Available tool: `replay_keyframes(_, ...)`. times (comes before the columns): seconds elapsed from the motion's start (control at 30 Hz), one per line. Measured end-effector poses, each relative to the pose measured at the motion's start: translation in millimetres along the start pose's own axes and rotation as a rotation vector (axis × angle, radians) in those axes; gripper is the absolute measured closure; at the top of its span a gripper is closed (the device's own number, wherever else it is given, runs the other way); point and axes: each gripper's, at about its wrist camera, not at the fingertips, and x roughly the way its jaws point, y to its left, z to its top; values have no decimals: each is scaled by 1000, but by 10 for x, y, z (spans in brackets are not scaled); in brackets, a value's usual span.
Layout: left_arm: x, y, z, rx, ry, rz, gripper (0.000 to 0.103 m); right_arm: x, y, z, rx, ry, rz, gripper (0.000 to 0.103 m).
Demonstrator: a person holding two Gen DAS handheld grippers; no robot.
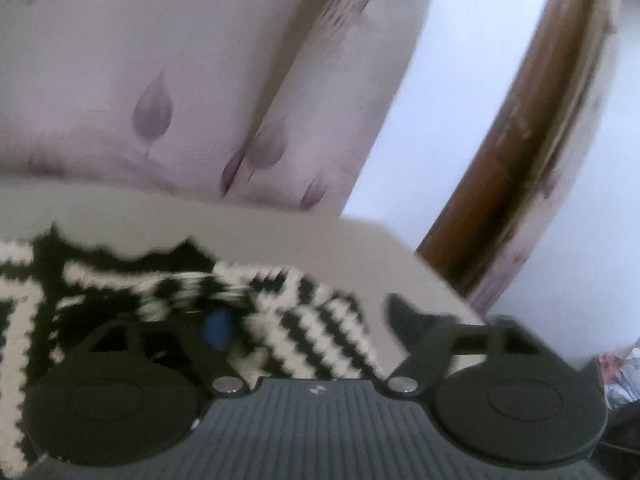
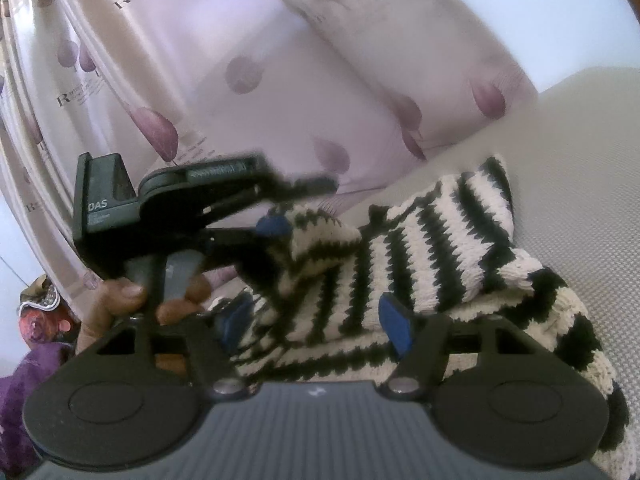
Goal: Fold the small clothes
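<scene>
- Right wrist view: a black-and-white striped knitted garment (image 2: 420,256) is seen bunched on the grey fabric surface (image 2: 580,152) at centre-right, only partly folded; flattening and final folds are judged left.
- Right gripper (image 2: 316,320) jaws stand apart, straddling the knit without pressing.
- Left gripper (image 2: 280,216), at centre left, is spread open at a raised flap.
- "DAS" is read on its body; "R" marks are printed on the leaf-patterned curtain (image 2: 168,80).

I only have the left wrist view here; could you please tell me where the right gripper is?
Observer: The right gripper straddles the striped knit, jaws apart, not visibly pinching it.
Operator: Is the knit folded at all?
Observer: One flap lies turned over, next to the open left gripper.
Operator: Is anything else nearby?
Observer: A purple cloth lies at the lower left of the right wrist view.
</scene>
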Motion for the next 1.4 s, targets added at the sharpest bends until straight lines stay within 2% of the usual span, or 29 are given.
replay_keyframes(0.03, -56, -21, 10, 2, -29, -14, 3, -9, -3, -2, 4, -3, 0, 33)
replay_keyframes(0.07, -117, -46, 20, -3, -52, -34, 0, -16, -3, -5, 6, -6, 1, 33)
replay_keyframes(0.17, -226, -50, 83, -24, -81, -98, 0, -22, -2, -9, 10, -9, -3, 32)
replay_keyframes(0.23, -180, -103, 176, 15, -71, -77, 0, -25, 22, -18, -1, -8, -6, 32)
replay_keyframes(0.33, -29, -351, 240, 150, -1, -18, 1, -16, 68, -27, -27, -2, -16, 32)
replay_keyframes(0.37, 45, -453, 255, 212, 36, -16, 1, -11, 78, -29, -33, 0, -20, 31)
replay_keyframes(0.53, 288, -803, 123, 441, 117, -3, 1, -24, 54, -26, -21, 0, -25, 31)
replay_keyframes(0.6, 319, -854, 35, 481, 145, -24, 1, -20, 46, -22, -19, 4, -23, 31)
replay_keyframes(0.67, 308, -804, -18, 466, 163, -44, 0, -18, 54, -20, -24, 7, -23, 30)
replay_keyframes(0.7, 316, -768, -41, 462, 171, -37, 0, -18, 59, -21, -26, 9, -22, 30)
replay_keyframes(0.77, 339, -746, -87, 484, 183, 30, 0, -24, 58, -20, -24, 9, -20, 29)
replay_keyframes(0.8, 322, -705, -95, 475, 183, 47, 0, -26, 52, -16, -21, 7, -19, 29)
replay_keyframes(0.83, 297, -643, -67, 433, 191, 22, 0, -29, 44, -13, -16, 4, -18, 28)
replay_keyframes(0.9, 248, -404, 11, 252, 231, -113, 0, -29, 29, -11, -9, 1, -17, 27)
replay_keyframes(0.97, 191, -187, 41, 91, 226, -185, 0, -32, 28, -14, -7, -2, -20, 27)
replay_keyframes(1.03, 62, 20, 47, -28, 177, -219, 0, -42, 35, -18, -10, -9, -27, 27)
replay_keyframes(1.1, 21, 205, 17, -121, 175, -223, 0, -65, 53, -26, -22, -29, -38, 27)
replay_keyframes(1.23, 75, 370, -64, -166, 192, -207, 1, -82, 236, -3, -121, -44, -117, 27)
replay_keyframes(1.3, 32, 442, -83, -220, 167, -253, 1, -17, 403, 48, -234, -17, -153, 27)
replay_keyframes(1.4, 31, 479, -114, -322, 162, -362, 1, 21, 554, 248, -349, -38, -174, 27)
